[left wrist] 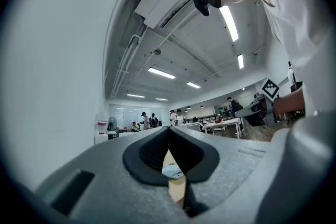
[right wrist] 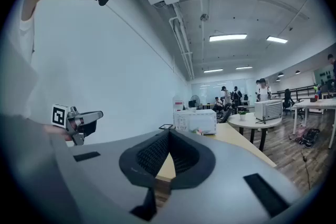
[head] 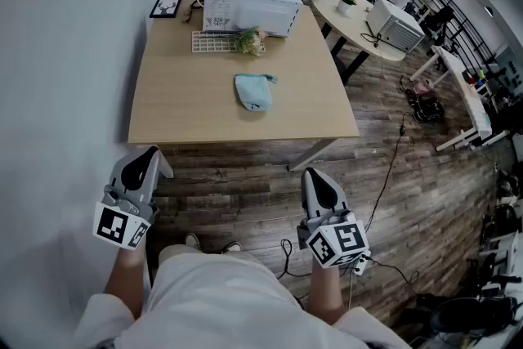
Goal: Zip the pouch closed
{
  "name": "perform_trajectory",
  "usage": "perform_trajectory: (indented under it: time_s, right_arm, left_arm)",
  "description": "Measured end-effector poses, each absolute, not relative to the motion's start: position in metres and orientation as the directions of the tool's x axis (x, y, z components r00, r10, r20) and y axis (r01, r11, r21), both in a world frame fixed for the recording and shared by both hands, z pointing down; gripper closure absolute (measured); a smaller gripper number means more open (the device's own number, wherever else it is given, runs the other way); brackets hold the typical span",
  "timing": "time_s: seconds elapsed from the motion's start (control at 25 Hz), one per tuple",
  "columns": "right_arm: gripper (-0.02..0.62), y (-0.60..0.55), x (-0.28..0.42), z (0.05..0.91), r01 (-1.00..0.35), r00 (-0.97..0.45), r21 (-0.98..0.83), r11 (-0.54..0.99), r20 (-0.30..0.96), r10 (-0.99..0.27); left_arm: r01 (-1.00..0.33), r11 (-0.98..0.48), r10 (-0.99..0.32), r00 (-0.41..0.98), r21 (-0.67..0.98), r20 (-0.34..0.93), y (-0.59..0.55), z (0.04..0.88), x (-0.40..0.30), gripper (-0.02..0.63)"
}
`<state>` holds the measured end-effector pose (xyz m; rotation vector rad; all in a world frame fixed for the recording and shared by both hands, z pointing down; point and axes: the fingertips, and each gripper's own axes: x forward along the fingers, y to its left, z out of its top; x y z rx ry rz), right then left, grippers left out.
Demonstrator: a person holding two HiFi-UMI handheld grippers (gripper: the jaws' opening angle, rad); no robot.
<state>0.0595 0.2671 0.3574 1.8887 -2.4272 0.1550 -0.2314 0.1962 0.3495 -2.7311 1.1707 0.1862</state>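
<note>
1. Right now both claws are clenched on nothing. The left claw (head: pixel 150 153) and the right claw (head: pixel 315 176) hang near the person, short of the pale wooden surface (head: pixel 180 106).
2. The crumpled light-blue fabric pouch (head: pixel 254 91) lies mid-surface, well apart from both claws and nearer than the white box-shaped appliance (head: pixel 249 0).
3. Probably best: open both claws on approach, pin the fabric with one and pinch the zip pull with the other. The pull is too small to make out.

Far-end clutter
A white appliance (head: pixel 249 2) is set far on the table (head: pixel 188 102); a black frame (head: pixel 166 8) is laid left of it.
</note>
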Motion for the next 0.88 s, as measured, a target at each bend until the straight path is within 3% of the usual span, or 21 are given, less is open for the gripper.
perform_trajectory:
  time_s: [0.48, 0.84, 0.88]
  right_arm:
    - [0.595, 0.270, 0.047, 0.370, -0.965, -0.262, -0.060, 0.255, 0.141, -0.955]
    - [0.591, 0.277, 0.053, 0.345, -0.960, -0.279, 0.013, 0.280, 0.027, -0.960]
    - [0.502, 0.277, 0.056, 0.344, -0.959, -0.283, 0.001, 0.283, 0.025, -0.959]
  left_arm:
    - [-0.709, -0.699, -0.693, 0.703, -0.092, -0.157, 0.201, 0.357, -0.230, 0.594]
    - [-0.689, -0.720, -0.675, 0.723, -0.080, -0.149, 0.200, 0.363, -0.222, 0.594]
    - [-0.681, -0.729, -0.666, 0.730, -0.075, -0.151, 0.200, 0.363, -0.220, 0.594]
